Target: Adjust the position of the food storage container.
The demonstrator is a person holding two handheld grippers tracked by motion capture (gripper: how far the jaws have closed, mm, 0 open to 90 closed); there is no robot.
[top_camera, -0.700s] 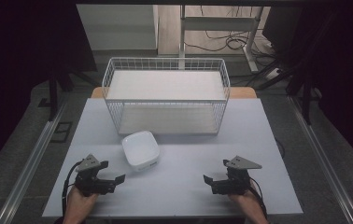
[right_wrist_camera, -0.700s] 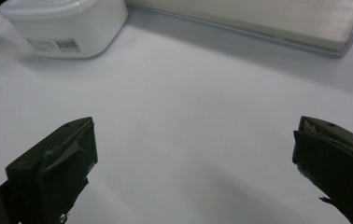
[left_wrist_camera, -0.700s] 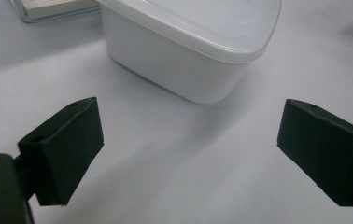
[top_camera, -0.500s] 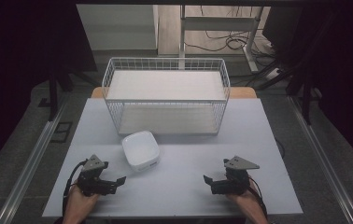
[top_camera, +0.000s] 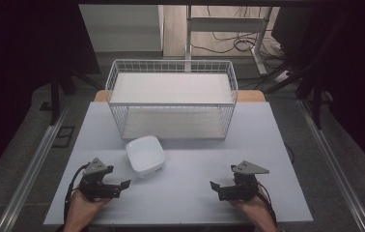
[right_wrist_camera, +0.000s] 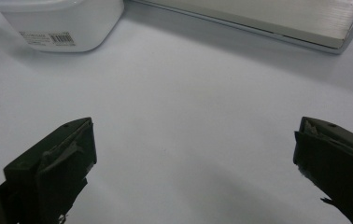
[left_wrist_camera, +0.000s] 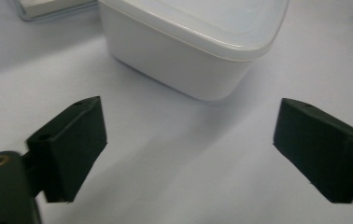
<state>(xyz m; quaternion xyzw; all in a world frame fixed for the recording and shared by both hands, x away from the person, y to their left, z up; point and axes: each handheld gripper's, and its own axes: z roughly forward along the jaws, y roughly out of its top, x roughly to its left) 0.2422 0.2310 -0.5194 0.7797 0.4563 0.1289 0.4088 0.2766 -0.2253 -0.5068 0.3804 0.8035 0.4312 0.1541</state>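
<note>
A white lidded plastic container [top_camera: 145, 155] sits on the white table, just in front of the wire basket [top_camera: 172, 99]. My left gripper [top_camera: 122, 184] rests low at the front left, open, a short way before the container [left_wrist_camera: 188, 44]; nothing lies between its jaws. At the front right my right gripper [top_camera: 215, 187] is open too, pointing left over bare table. Its view has the container [right_wrist_camera: 58, 23] at the upper left, barcode label facing me, and the basket's base [right_wrist_camera: 268, 21] across the top.
The white wire basket stands at the back middle of the table [top_camera: 267, 140], with a pale board inside. Metal rails run along both table sides. Cables and a stand's legs lie on the floor behind.
Both grippers have stayed nearly where they were; the left one has crept slightly toward the container. The container has not moved.
</note>
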